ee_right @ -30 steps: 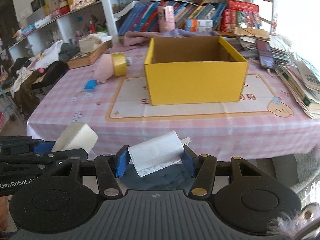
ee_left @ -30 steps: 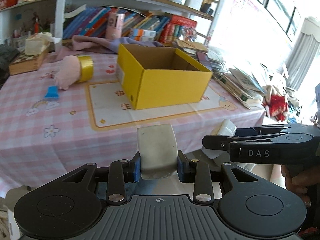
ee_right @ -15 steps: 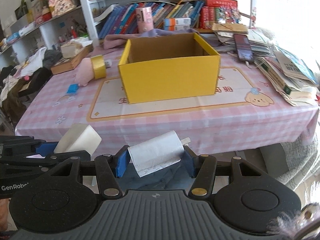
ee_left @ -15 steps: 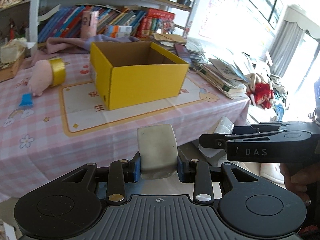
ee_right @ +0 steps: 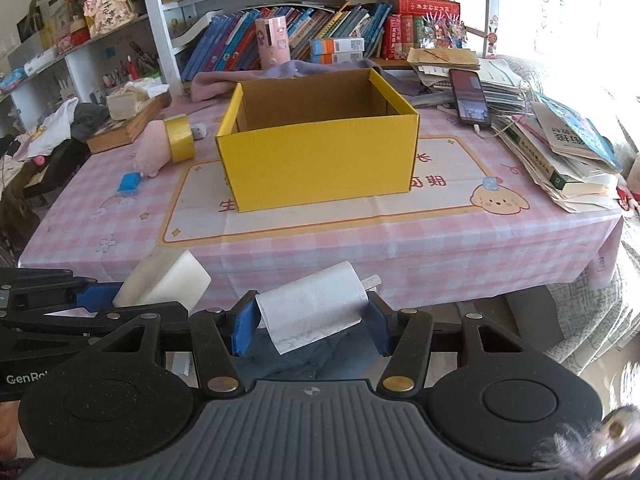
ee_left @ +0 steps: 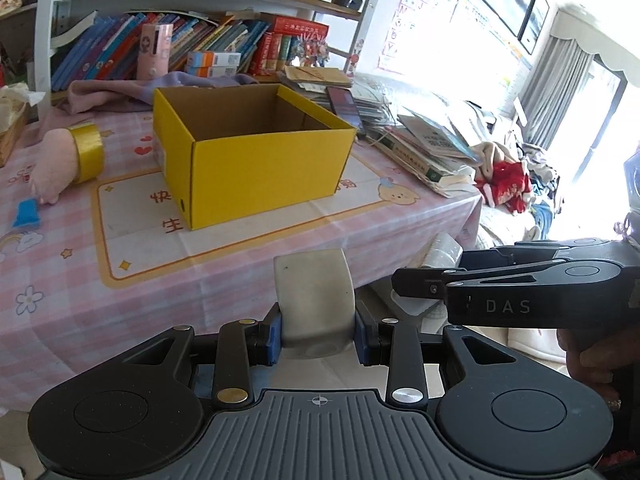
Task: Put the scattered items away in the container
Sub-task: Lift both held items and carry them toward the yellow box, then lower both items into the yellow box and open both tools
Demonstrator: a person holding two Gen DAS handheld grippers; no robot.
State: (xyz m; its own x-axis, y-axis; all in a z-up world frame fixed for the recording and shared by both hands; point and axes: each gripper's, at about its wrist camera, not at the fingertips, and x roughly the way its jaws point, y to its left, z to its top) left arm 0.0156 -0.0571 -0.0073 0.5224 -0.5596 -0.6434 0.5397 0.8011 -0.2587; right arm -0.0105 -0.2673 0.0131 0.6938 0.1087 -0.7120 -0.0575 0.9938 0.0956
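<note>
A yellow cardboard box (ee_left: 256, 176) (ee_right: 320, 164) stands open on the pink checked tablecloth (ee_left: 80, 280) (ee_right: 440, 248), and what shows of its inside is bare. My left gripper (ee_left: 316, 336) is shut on a pale grey-white block (ee_left: 314, 300), held off the table's near edge. My right gripper (ee_right: 311, 322) is shut on a silvery white roll (ee_right: 312, 308) lying across its pads. Each gripper shows beside the other: the right gripper (ee_left: 424, 284) in the left wrist view, the left gripper (ee_right: 100, 296) with its block (ee_right: 164, 284) in the right wrist view.
Left of the box lie a yellow tape roll (ee_right: 180, 138), a pink plush (ee_right: 154, 152), a small blue item (ee_right: 129, 182) and a white cube (ee_right: 199, 131). Stacked books and a phone (ee_right: 468, 96) fill the right side. Bookshelves (ee_right: 320, 28) stand behind.
Both views have swung so the box sits further left and looks a little farther off. Both grips are unchanged.
</note>
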